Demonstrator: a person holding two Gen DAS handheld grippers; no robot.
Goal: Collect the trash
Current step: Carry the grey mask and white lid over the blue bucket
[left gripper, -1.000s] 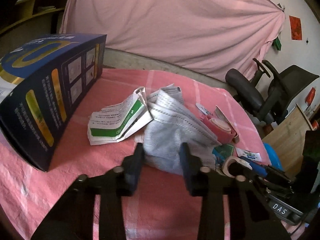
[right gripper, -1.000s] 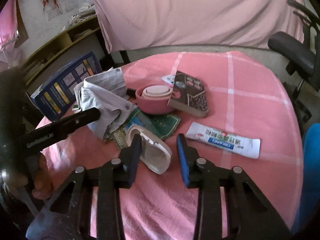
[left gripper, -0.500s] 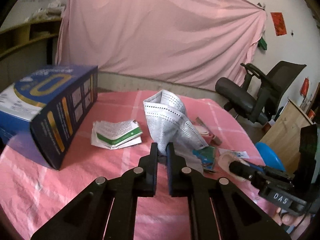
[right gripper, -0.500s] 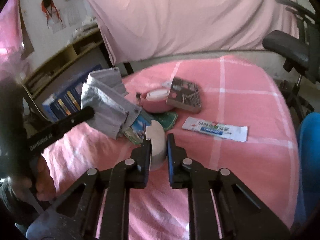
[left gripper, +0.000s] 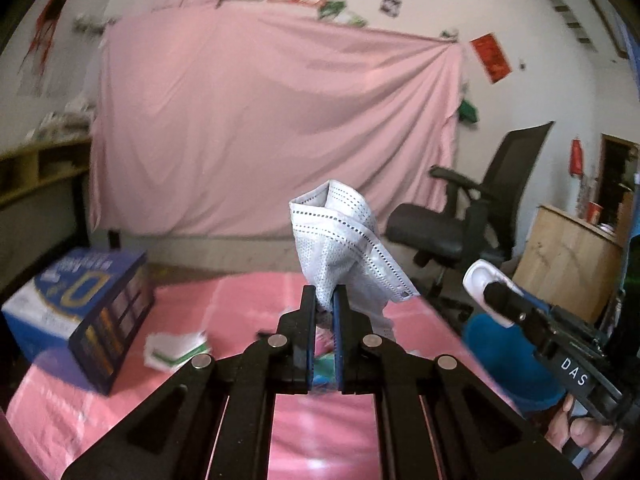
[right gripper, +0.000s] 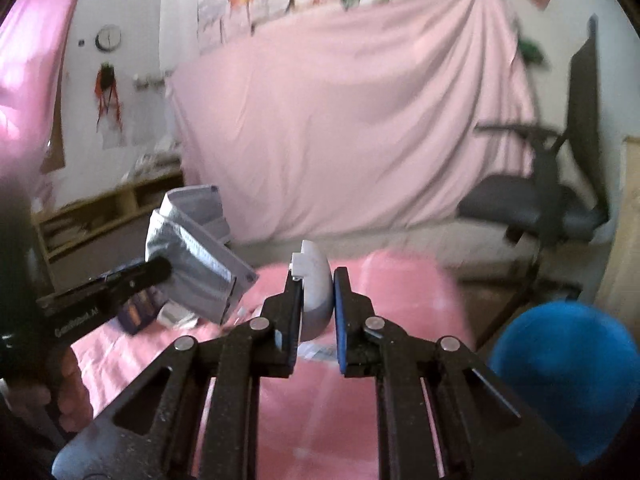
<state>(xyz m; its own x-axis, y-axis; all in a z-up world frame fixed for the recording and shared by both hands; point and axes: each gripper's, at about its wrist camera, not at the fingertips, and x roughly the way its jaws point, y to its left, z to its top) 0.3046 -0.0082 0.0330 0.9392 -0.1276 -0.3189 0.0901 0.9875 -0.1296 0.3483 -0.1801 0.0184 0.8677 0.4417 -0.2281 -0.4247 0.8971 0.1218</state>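
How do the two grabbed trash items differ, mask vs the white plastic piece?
The face mask is soft, crumpled grey-white fabric with stitched edges; the white plastic piece is smooth, rigid and curved. The mask flops well beyond the left gripper, pinched at one end; the plastic piece sits compactly in the right gripper. Shared: both are clamped and lifted off the pink tablecloth.

Lived-in domestic room, improvised as a work area: pink sheet [left gripper: 276, 128] pinned across wall, paper decorations above, wall clock [right gripper: 108, 37], office chair [left gripper: 472, 216], low shelving [right gripper: 108, 216], pink-clothed surface [left gripper: 248, 304].
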